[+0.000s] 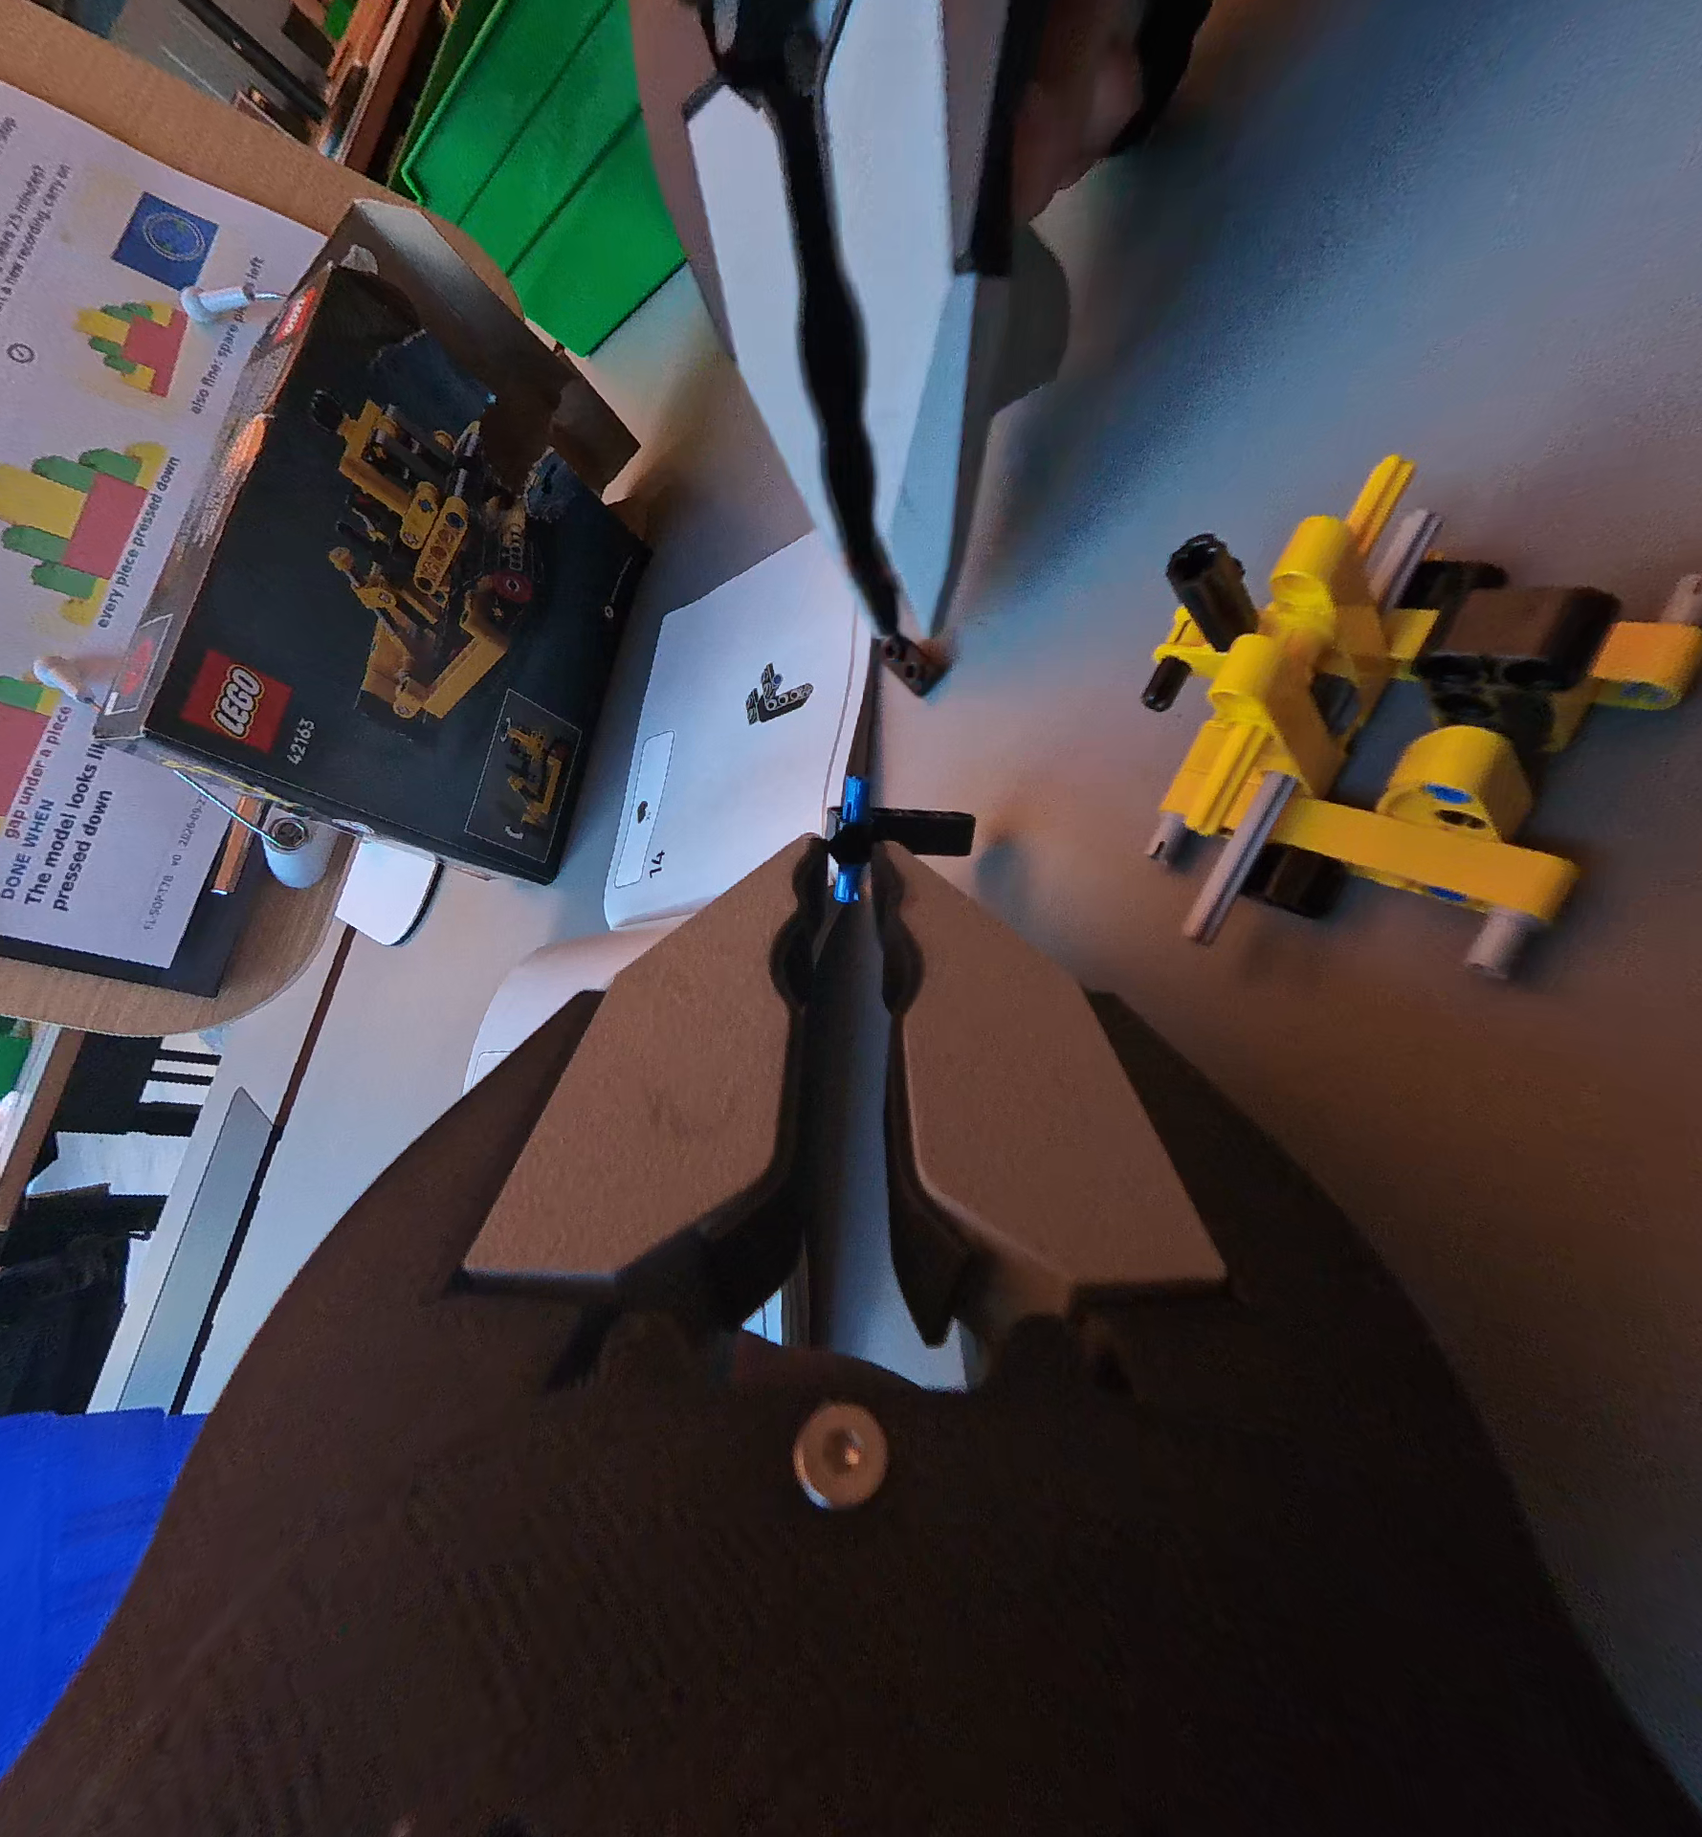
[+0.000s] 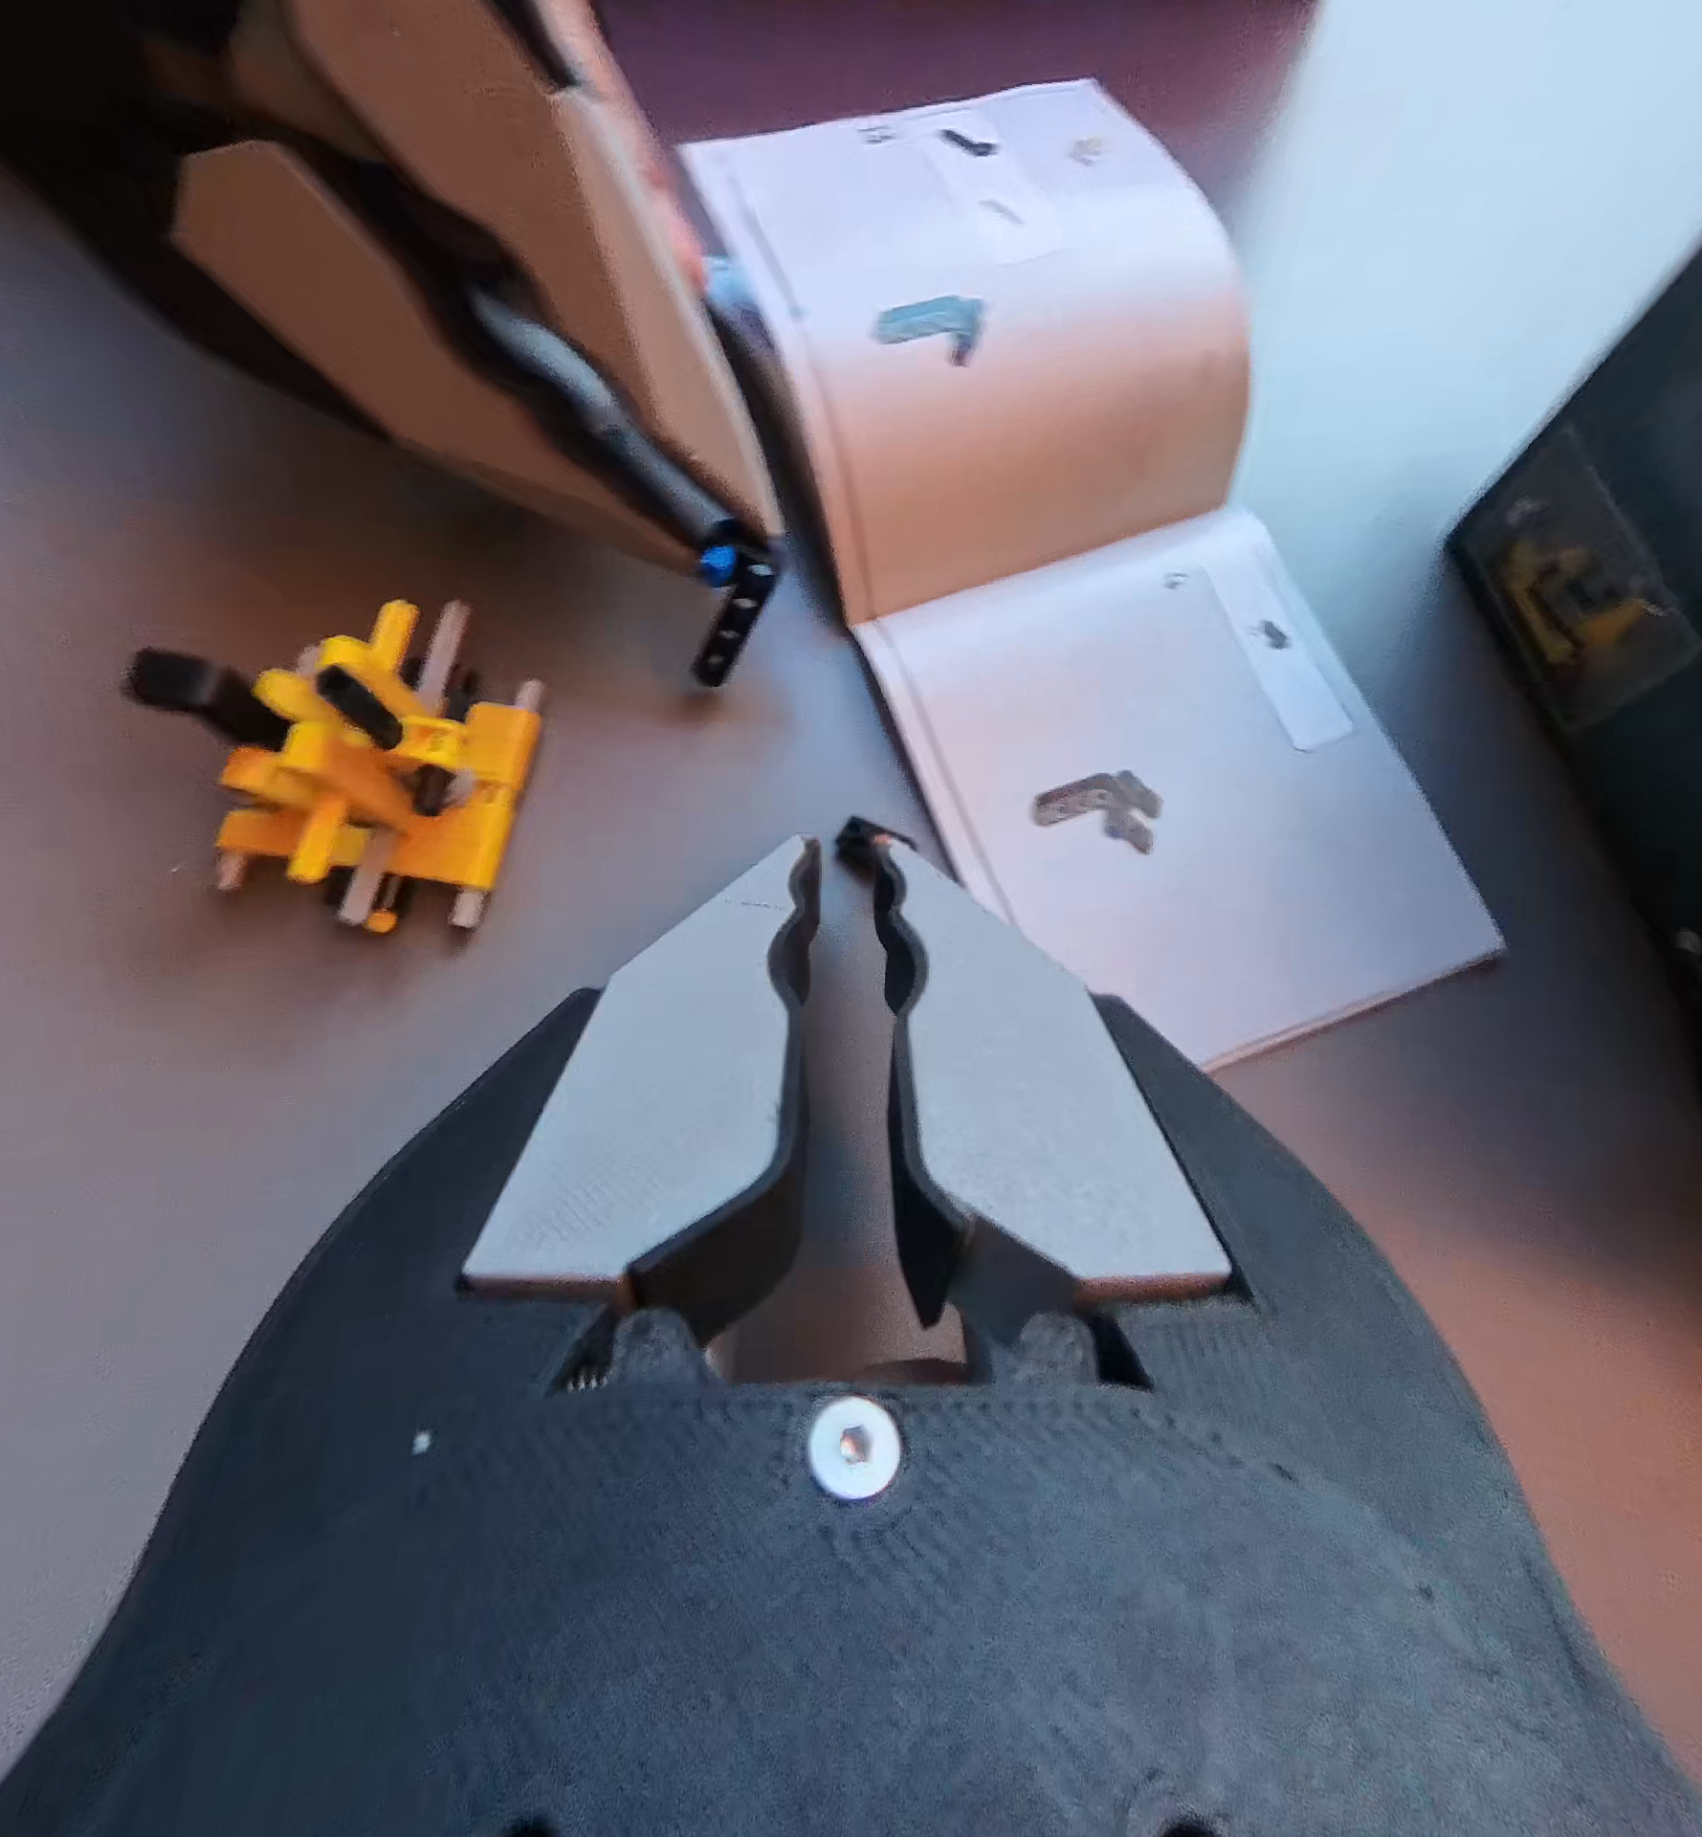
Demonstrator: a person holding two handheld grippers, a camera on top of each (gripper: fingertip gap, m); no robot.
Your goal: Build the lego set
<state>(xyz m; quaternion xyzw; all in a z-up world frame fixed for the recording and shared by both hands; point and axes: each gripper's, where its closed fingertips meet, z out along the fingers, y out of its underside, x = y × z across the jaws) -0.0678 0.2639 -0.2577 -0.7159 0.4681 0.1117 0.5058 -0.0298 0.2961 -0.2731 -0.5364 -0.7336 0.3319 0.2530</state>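
- The left gripper [image 1: 845, 863] had its jaws pinching a black beam [image 1: 911, 830] carrying a blue pin [image 1: 852, 840].
- The right gripper [image 2: 852, 855] pinched a small black piece [image 2: 863, 838].
- The yellow model [image 1: 1373, 706] lay on the counter [image 1: 1423, 1193], near the open booklet [image 2: 1175, 775].

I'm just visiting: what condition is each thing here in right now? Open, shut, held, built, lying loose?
Left gripper: shut on the black beam.
Black beam: held off the table, blue pin through it.
Right gripper: shut on a small black piece.
Yellow model: partly built, lying on the table, untouched.
Instruction booklet: open, lying flat.
Set box: propped upright.
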